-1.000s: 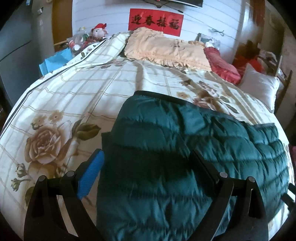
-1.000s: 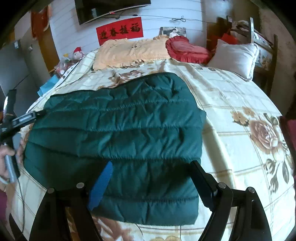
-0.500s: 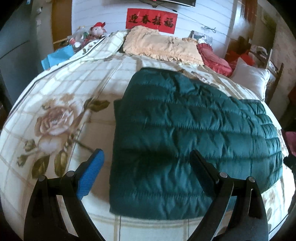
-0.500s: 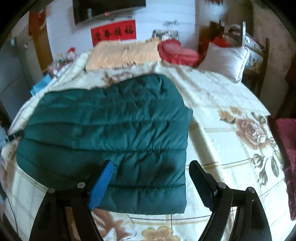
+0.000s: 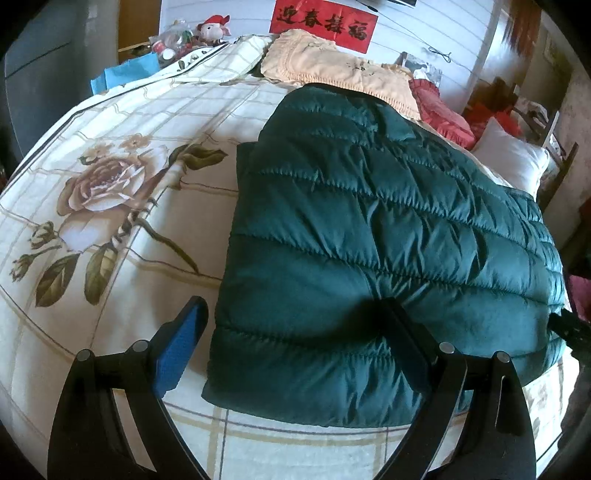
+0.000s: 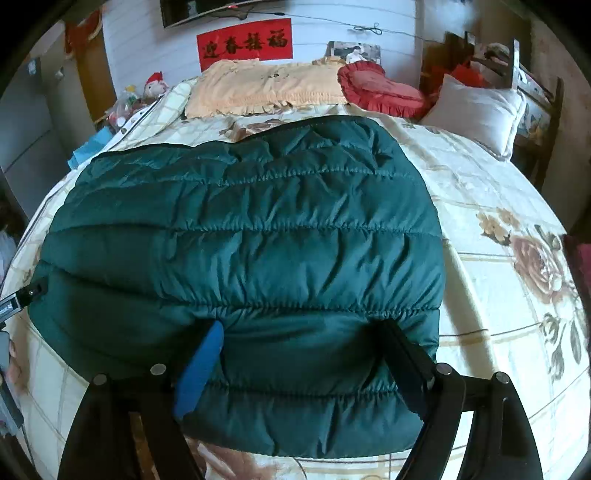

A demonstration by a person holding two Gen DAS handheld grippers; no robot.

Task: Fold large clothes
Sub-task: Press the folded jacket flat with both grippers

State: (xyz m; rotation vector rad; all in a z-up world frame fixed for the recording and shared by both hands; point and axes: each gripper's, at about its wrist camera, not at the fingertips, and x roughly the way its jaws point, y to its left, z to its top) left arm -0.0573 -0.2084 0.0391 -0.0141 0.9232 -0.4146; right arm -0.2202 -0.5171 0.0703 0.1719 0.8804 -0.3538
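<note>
Lying flat on the bed, the green padded jacket seems already folded once, and each hand-held gripper, left and right, hangs spread and empty over its near edge, probably to pinch it for another fold.

A red banner hangs on the white wall behind the head of the bed, bearing four black Chinese characters: 迎春接福. The left wrist view shows the same banner with the same characters. No other writing can be read.
</note>
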